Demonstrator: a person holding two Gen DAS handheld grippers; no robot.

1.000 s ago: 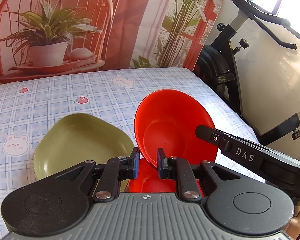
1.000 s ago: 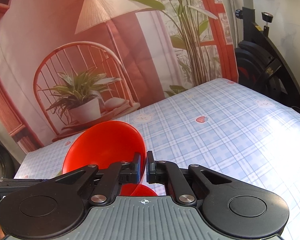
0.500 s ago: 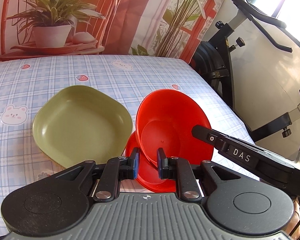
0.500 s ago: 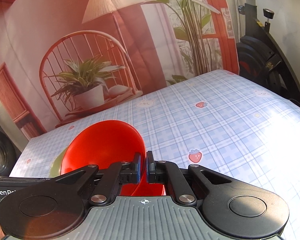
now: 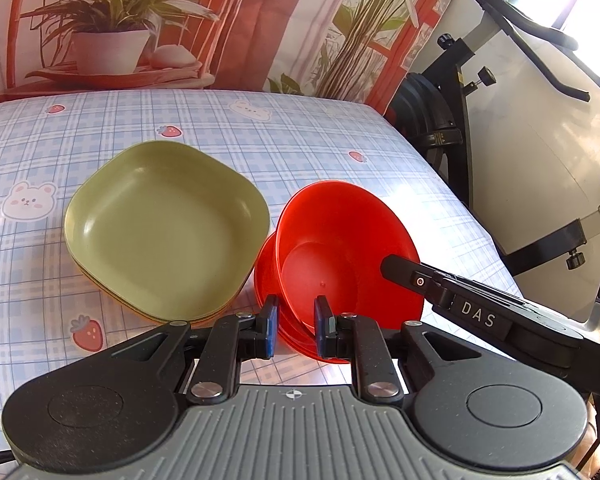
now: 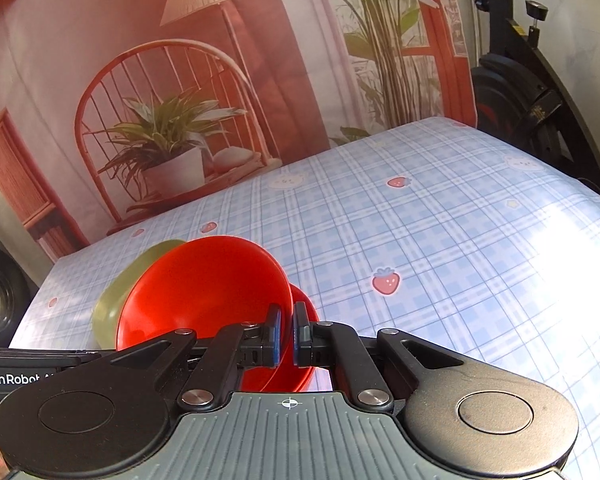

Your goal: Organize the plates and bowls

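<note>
Near the counter's [image 5: 340, 128] right edge, both tongs pinch the tilted red bowl's [image 5: 340, 248] rim: left tongs [image 5: 294, 330], right tongs [image 6: 286, 338], marked "DAS"; green plates [image 5: 164, 228] just beside

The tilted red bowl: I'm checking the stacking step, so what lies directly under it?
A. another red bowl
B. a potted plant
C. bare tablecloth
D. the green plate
A: the tilted red bowl, held by both claws, hangs over another red bowl beside the green plate.
</note>
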